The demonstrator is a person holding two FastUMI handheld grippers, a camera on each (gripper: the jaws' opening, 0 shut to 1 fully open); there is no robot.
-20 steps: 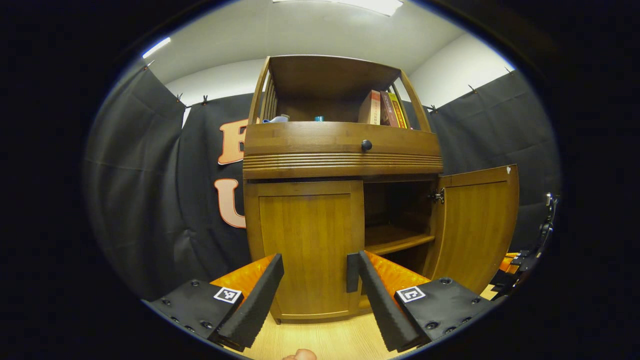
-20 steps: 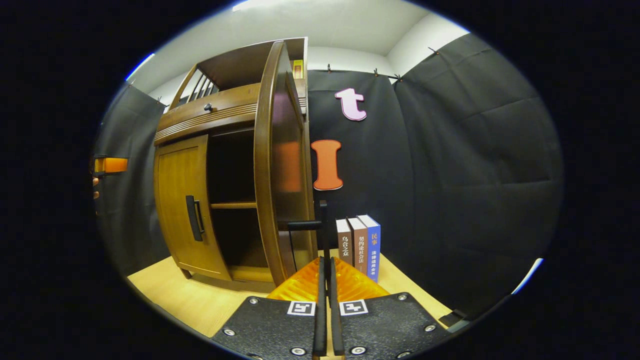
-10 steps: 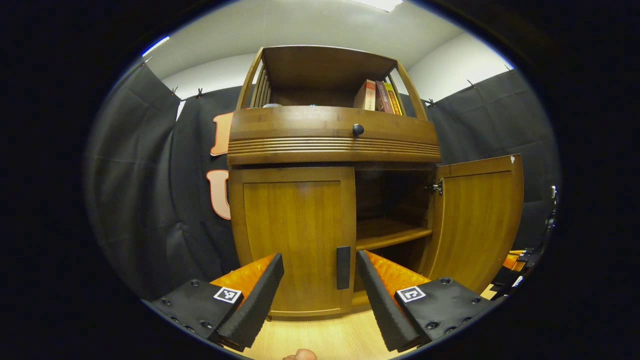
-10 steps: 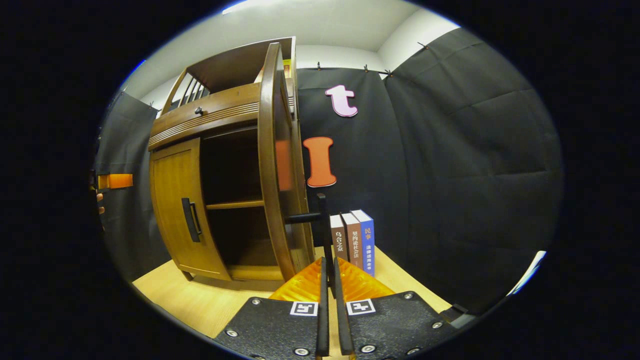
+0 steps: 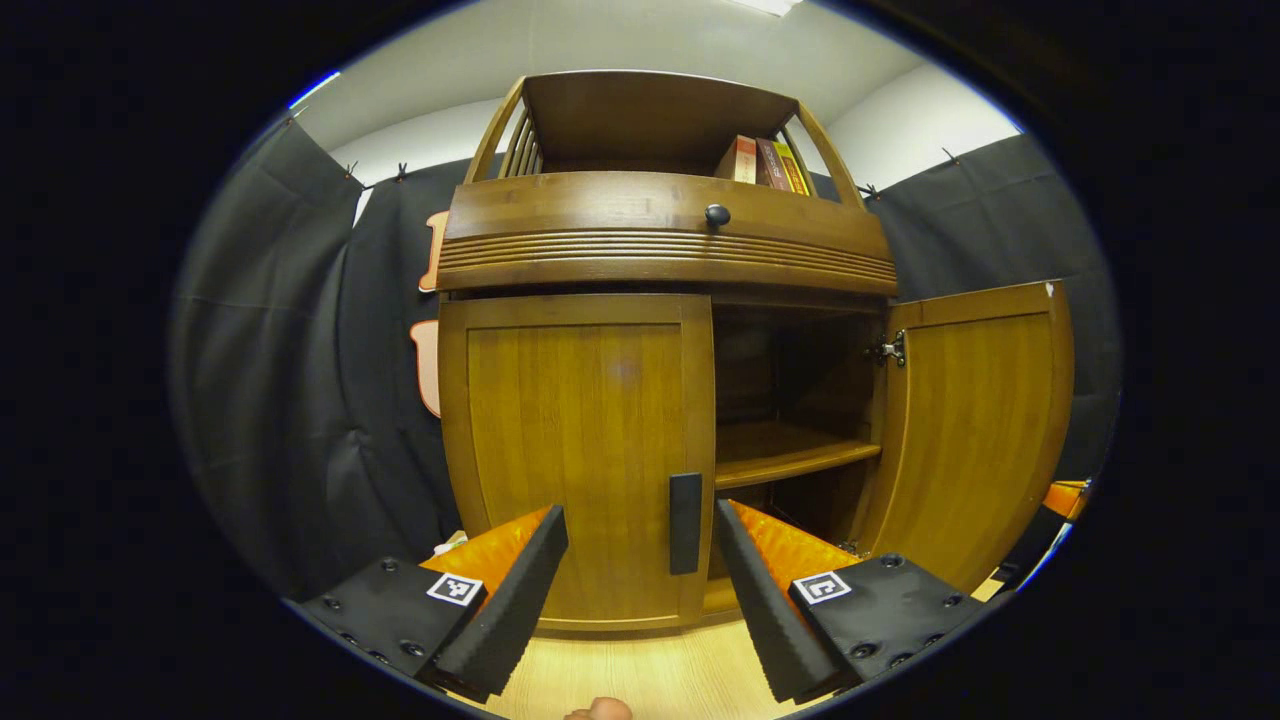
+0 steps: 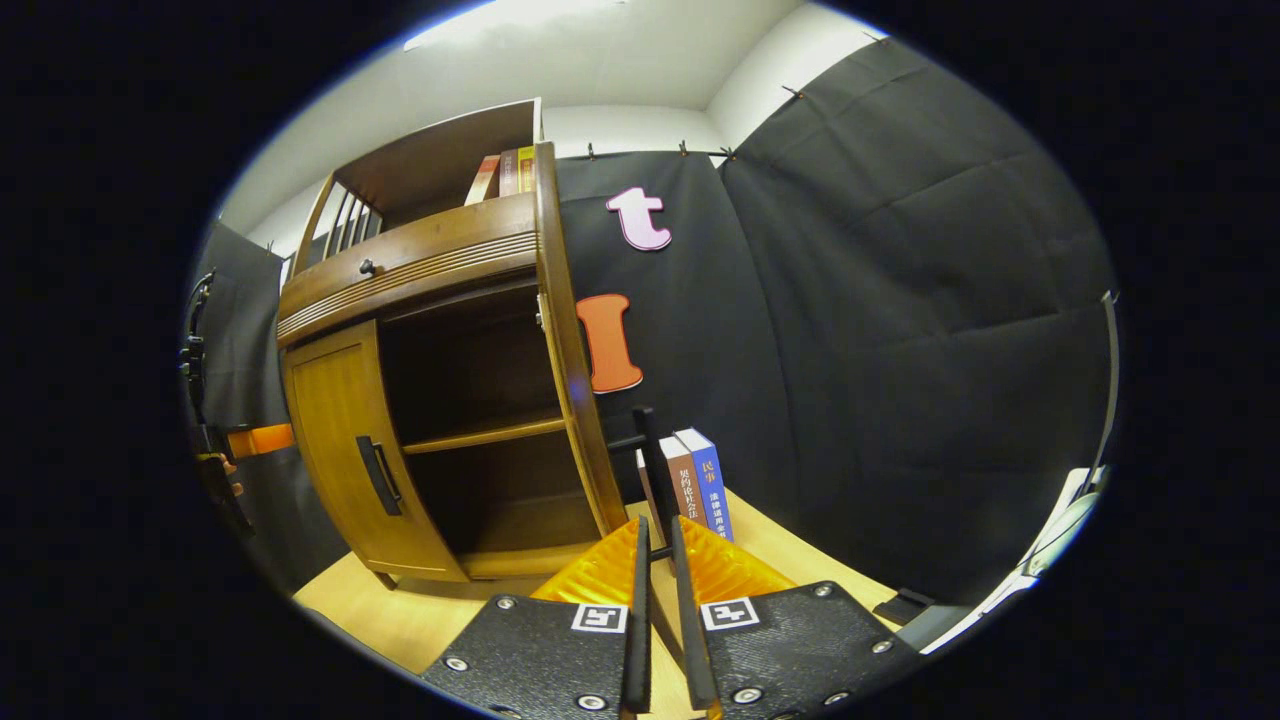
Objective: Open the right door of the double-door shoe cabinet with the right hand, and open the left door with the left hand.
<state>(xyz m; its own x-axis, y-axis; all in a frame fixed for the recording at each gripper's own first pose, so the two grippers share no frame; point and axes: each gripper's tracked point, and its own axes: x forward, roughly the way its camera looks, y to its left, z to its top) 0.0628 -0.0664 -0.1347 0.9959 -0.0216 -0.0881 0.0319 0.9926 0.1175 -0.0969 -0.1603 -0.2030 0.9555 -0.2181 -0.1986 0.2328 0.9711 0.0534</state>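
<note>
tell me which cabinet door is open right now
The right door is swung wide, baring the shelf. The left door sits flush and shut, its handle ahead of the open left gripper.

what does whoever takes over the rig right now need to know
Left claw: open, lined up with the left door handle, not gripping it.
Right claw: nearly closed around the right door handle; whether it grips cannot be told.
Done: right door is swung wide open.
Left to do: grip the left door handle and pull the closed left door open.
</note>
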